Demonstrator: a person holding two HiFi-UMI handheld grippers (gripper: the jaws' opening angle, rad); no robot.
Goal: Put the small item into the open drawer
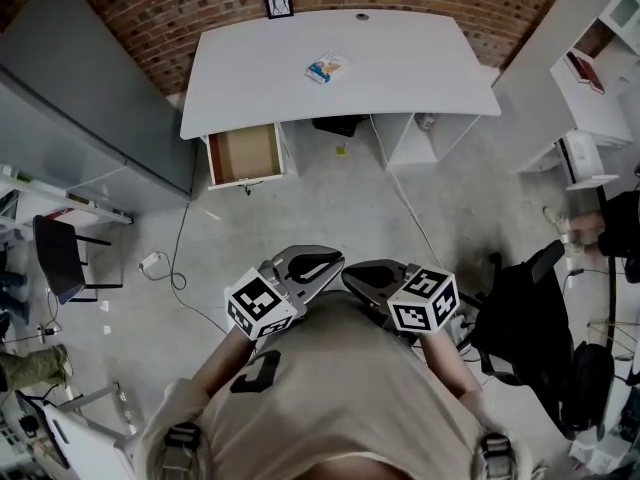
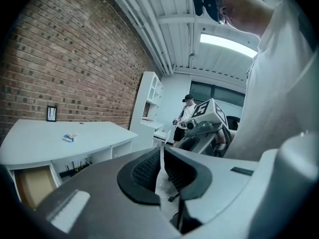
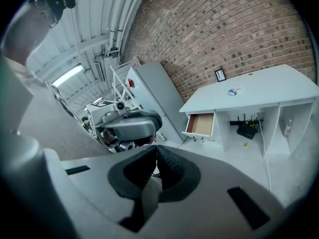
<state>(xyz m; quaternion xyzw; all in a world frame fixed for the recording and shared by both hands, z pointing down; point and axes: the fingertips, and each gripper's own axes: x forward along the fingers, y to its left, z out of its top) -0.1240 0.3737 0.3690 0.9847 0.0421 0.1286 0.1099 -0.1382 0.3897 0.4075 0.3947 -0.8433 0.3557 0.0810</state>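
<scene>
White cable (image 1: pixel 178 250) crosses floor (image 1: pixel 320 208) near open drawer (image 1: pixel 243 154).

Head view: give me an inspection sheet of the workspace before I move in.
Surface: white desk, mostly bare.
Job's things: small item lies on the desk top; open drawer at the desk's left, nothing seen inside.
Clutter: framed picture at the desk's back edge; black box under the desk.
Grippers: left gripper and right gripper both shut, empty, away from the desk.
Cables: floor cable below the drawer; second cable right of centre.
Surroundings: brick wall, grey cabinet, black chair.
</scene>
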